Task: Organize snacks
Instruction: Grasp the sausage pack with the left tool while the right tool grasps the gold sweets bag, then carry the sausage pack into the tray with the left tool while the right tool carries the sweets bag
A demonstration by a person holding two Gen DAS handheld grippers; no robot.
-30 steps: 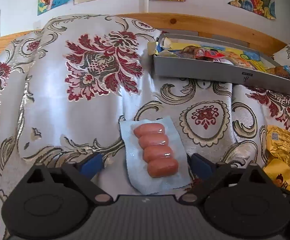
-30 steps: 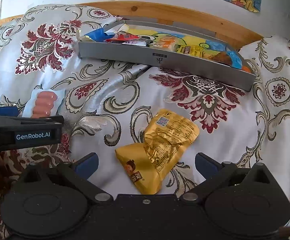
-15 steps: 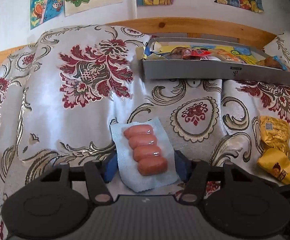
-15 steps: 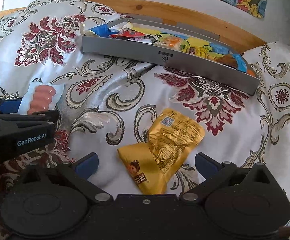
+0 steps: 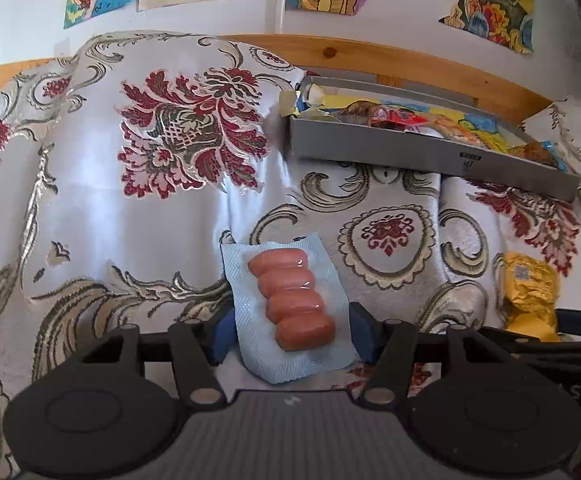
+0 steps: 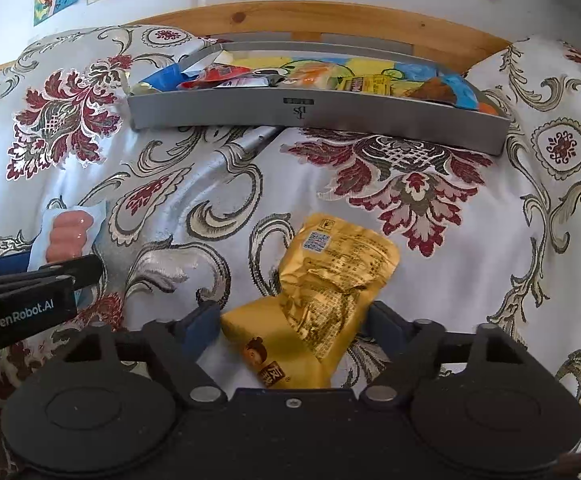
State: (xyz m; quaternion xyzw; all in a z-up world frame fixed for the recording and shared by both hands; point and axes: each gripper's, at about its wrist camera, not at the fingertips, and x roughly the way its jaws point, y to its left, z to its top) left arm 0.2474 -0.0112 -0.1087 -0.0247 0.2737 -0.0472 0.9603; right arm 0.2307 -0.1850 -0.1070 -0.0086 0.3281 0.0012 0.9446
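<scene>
Sausage pack (image 5: 290, 304), blue-backed, pinched at its sides by left gripper (image 5: 288, 334) near front of patterned bedspread (image 5: 130, 216). Yellow snack pouch (image 6: 322, 300) squeezed between fingers of right gripper (image 6: 292, 328), to the right. Farther back, grey tray (image 6: 314, 114) of mixed snacks against wooden headboard (image 6: 330, 20).
</scene>
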